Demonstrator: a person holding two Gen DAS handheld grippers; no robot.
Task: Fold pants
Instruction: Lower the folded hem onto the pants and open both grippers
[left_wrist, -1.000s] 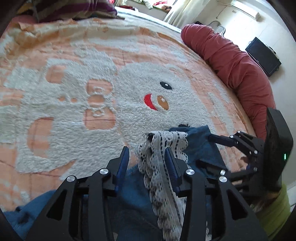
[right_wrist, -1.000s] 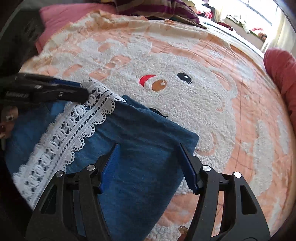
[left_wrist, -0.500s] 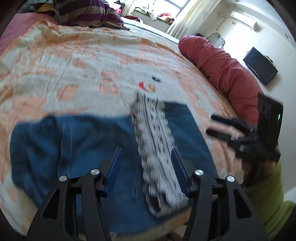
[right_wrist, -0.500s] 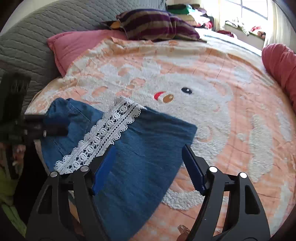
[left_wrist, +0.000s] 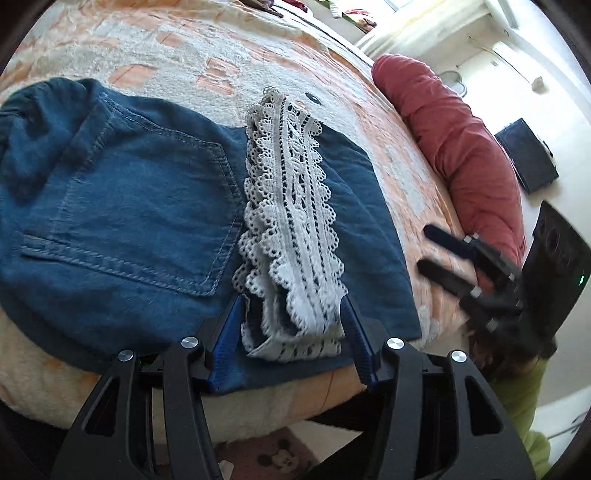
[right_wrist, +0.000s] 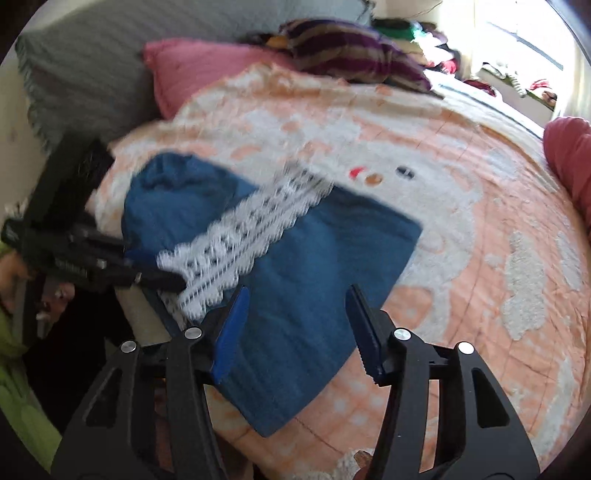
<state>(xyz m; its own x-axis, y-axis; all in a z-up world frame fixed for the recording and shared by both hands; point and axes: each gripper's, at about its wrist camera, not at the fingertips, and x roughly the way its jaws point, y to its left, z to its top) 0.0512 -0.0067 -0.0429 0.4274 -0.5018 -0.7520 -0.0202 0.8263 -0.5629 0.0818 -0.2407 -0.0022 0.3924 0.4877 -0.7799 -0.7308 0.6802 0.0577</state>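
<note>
The blue denim pants (left_wrist: 122, 206) lie folded on the bed, back pocket up, with a white lace hem (left_wrist: 291, 221) laid across them. My left gripper (left_wrist: 291, 325) is open, its jaws on either side of the lace's near end at the bed edge. In the right wrist view the pants (right_wrist: 314, 266) and blurred lace (right_wrist: 240, 236) lie ahead. My right gripper (right_wrist: 295, 325) is open and empty above the pants' near edge. The right gripper also shows in the left wrist view (left_wrist: 439, 254), and the left gripper in the right wrist view (right_wrist: 159, 277).
The bed has a peach and white fleece blanket (right_wrist: 461, 221). A red bolster (left_wrist: 461, 147) lies along the right side. A pink pillow (right_wrist: 192, 70), a grey headboard cushion (right_wrist: 81, 74) and a striped pillow (right_wrist: 351, 48) are at the far end. The bed edge (left_wrist: 258, 413) is just below the left gripper.
Both grippers have pulled back from the pants towards the bed edge. The left gripper, earlier by the raised lace hem, has moved back; the lace now lies flat across the denim.
</note>
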